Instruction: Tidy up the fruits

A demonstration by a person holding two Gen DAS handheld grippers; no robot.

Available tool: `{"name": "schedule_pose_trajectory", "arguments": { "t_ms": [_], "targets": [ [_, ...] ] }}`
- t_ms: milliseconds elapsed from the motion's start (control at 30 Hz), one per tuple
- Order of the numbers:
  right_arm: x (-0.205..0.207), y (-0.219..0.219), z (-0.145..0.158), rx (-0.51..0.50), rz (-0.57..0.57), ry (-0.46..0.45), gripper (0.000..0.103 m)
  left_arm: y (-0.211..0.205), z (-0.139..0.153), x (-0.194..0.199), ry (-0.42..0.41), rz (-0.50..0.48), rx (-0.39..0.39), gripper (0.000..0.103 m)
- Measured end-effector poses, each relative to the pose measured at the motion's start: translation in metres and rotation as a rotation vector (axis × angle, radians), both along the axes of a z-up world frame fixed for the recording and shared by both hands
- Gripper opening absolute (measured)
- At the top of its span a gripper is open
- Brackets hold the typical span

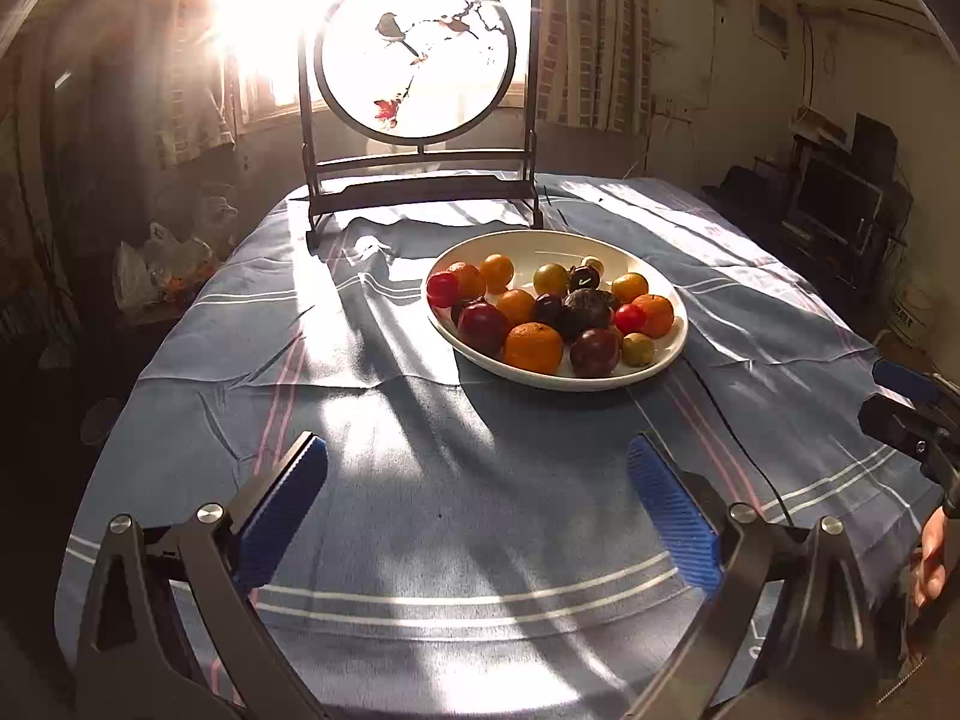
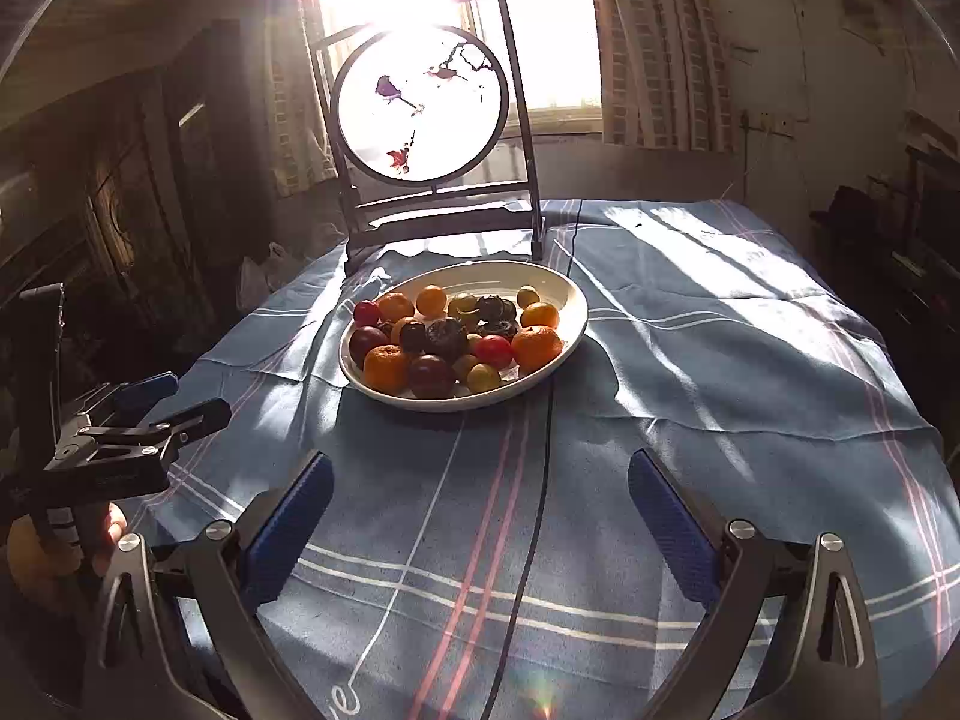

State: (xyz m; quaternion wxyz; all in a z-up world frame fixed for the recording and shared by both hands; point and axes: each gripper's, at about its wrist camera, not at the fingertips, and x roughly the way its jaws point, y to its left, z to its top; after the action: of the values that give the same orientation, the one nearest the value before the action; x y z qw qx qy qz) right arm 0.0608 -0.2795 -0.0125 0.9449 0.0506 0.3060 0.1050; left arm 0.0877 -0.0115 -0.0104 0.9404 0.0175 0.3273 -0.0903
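Note:
A white oval plate (image 1: 600, 243) stands mid-table, full of several fruits: oranges (image 1: 533, 347), dark red plums (image 1: 483, 326), small red fruits (image 1: 443, 288) and yellow-green ones (image 1: 637, 350). The plate also shows in the right wrist view (image 2: 570, 291), with an orange (image 2: 536, 347) at its right. My left gripper (image 1: 477, 462) is open and empty above the cloth, well short of the plate. My right gripper (image 2: 480, 474) is open and empty, also short of the plate. Each gripper shows at the edge of the other's view, the right one (image 1: 900, 396) and the left one (image 2: 174, 402).
A blue striped tablecloth (image 1: 420, 480) covers the table. A dark framed round screen with birds (image 1: 417, 60) stands upright behind the plate. A black cable (image 2: 534, 510) runs across the cloth toward the plate. Plastic bags (image 1: 162, 270) lie left of the table.

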Motion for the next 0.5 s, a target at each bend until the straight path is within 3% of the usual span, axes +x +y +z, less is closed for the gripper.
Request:
{"name": "schedule_pose_trajectory", "arguments": {
  "t_ms": [100, 267, 500],
  "targets": [
    [-0.032, -0.011, 0.01, -0.002, -0.04, -0.035, 0.099, 0.008, 0.015, -0.037, -0.031, 0.001, -0.037, 0.098],
    [-0.075, -0.027, 0.025, -0.042, -0.09, -0.061, 0.099, 0.005, 0.031, -0.086, -0.095, 0.084, 0.101, 0.098],
    [-0.11, -0.049, 0.035, -0.026, -0.138, -0.103, 0.099, 0.003, 0.037, -0.119, -0.116, 0.103, 0.124, 0.098]
  ]
}}
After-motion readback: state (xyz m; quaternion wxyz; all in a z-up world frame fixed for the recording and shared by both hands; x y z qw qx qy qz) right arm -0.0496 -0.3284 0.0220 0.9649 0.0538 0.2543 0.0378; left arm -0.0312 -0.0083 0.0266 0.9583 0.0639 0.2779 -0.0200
